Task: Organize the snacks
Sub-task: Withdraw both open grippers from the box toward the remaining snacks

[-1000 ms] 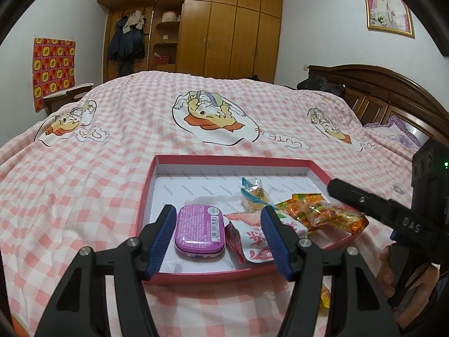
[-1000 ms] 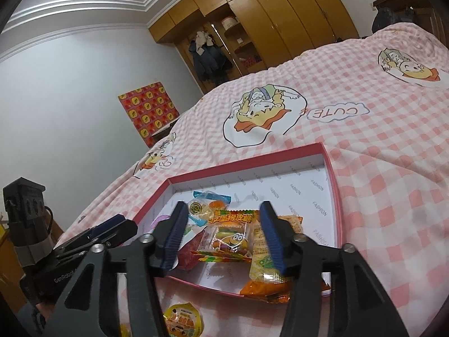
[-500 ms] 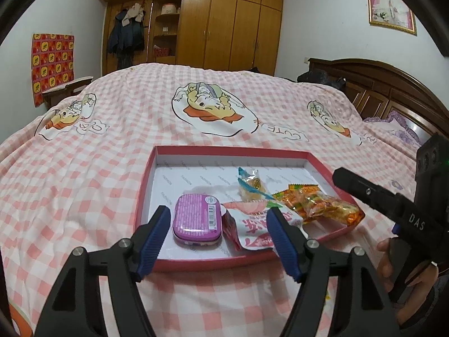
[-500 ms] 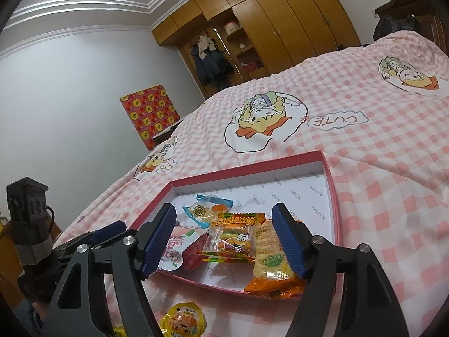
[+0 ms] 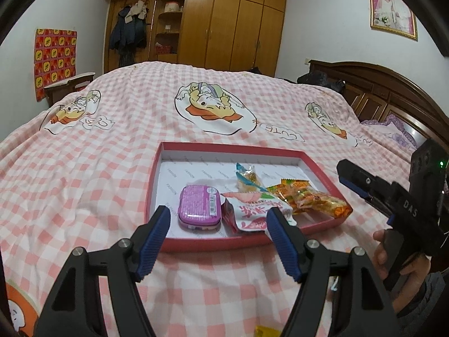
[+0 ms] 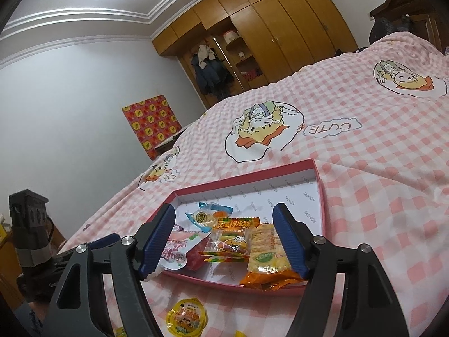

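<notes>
Checked bedding (image 5: 84, 174) carries a red tray (image 5: 153, 179) of snacks. Only the left view shows the purple tin (image 5: 199, 206); only the right shows the yellow packet (image 6: 186, 316) outside it. Both grippers (image 5: 218, 238) (image 6: 224, 238) are spread, empty.

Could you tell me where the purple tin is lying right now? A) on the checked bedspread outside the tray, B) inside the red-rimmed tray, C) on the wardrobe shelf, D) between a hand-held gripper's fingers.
B: the purple tin lies flat on the floor of the red-rimmed tray, beside the snack packets.
</notes>
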